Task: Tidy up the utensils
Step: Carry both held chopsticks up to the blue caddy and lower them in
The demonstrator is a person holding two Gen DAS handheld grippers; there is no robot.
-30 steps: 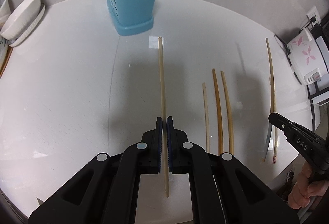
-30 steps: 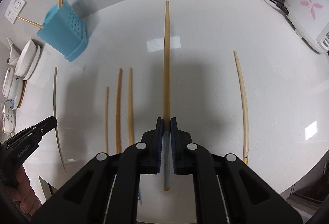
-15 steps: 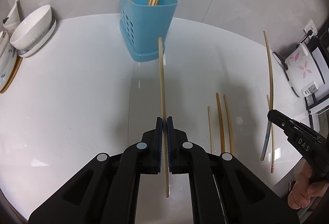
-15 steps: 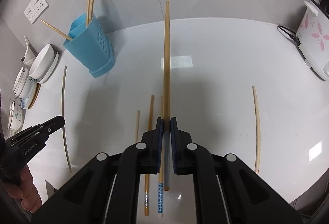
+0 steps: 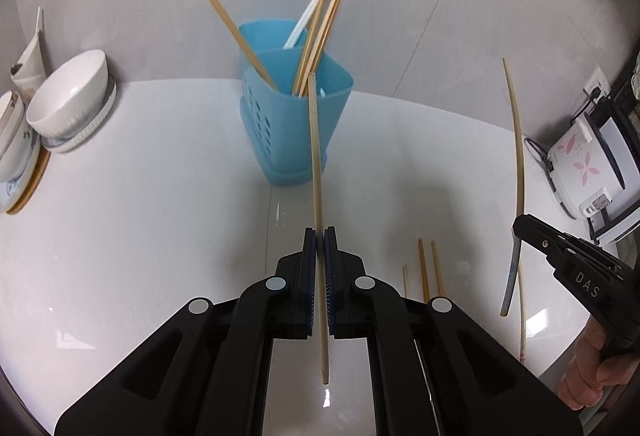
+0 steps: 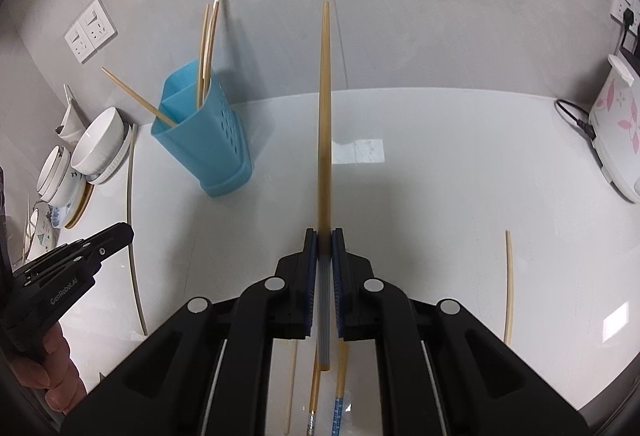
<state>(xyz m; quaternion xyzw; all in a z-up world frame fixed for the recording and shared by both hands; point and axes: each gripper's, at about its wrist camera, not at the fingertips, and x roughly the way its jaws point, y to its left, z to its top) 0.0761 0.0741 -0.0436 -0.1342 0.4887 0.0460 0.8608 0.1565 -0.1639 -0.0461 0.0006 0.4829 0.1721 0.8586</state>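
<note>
- Delivery is the step in hand, as I judge it: each claw carries one chopstick toward the holder, and neither stick has gone in yet.
- Left gripper (image 5: 320, 236) is clamped on a thin pale chopstick (image 5: 316, 163), held lengthwise between the jaws and raised off the white table (image 5: 140, 236); its far tip points at the holder's front rim.
- Right gripper (image 6: 325, 236) is pinched shut on a thicker amber chopstick (image 6: 325, 107) with a grey handle end, likewise lifted and pointing forward toward the wall, right of the holder.
- Loose chopsticks (image 5: 430, 268) lie on the table between and below the two claws, with one more (image 6: 509, 284) well to the right.
- Blue utensil holder (image 5: 292, 115) stands farther off near the wall, several chopsticks already leaning inside; bowls (image 5: 68, 107) are stacked to its left.
- Next move likely calls for tipping the left stick tip-down over the holder's mouth, then releasing; the sticks already leaning there could deflect it.
</note>
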